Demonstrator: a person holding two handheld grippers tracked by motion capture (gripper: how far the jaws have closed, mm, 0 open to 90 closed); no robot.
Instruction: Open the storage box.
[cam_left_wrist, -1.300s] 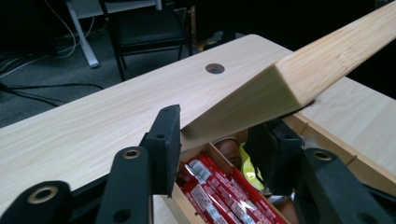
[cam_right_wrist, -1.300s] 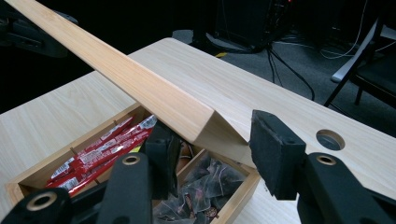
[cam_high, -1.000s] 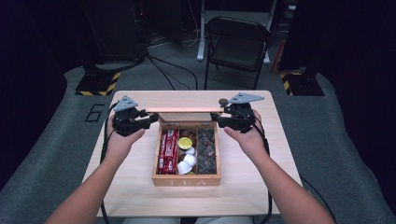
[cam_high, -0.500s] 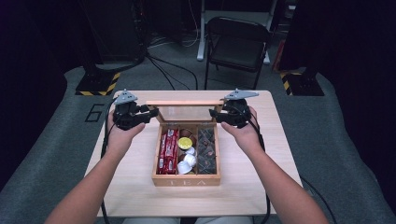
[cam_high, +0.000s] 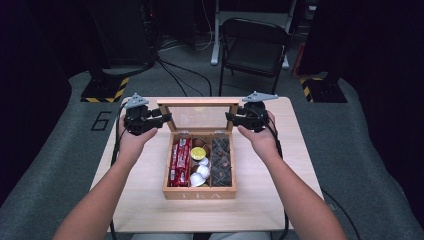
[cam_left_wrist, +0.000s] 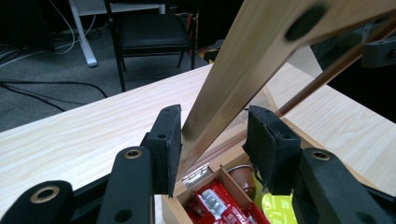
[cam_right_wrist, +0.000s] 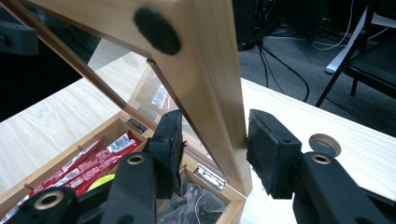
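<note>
A wooden tea box (cam_high: 200, 192) stands open on the table, its glass lid (cam_high: 200, 102) raised and tilted at the back. My left gripper (cam_high: 167, 119) is at the lid's left rail (cam_left_wrist: 219, 88). That rail lies between the jaws against one pad, with a gap to the other, and the jaws have just been opening. My right gripper (cam_high: 229, 118) has been closing on the right rail (cam_right_wrist: 210, 79) and now has a pad on each side of it. Inside the box are red packets (cam_high: 180, 162), a yellow capsule (cam_high: 197, 153), white capsules (cam_high: 200, 172) and dark tea bags (cam_high: 221, 160).
The light wood table (cam_high: 280, 200) has bare surface on all sides of the box. A small round disc (cam_right_wrist: 324, 144) lies on it near the box's back right corner. A black folding chair (cam_high: 255, 47) and floor cables stand beyond the far edge.
The lid has swung up from lying far back to stand nearly upright, showing its glass. Both grippers stayed at its side rails and came slightly inward with it.
</note>
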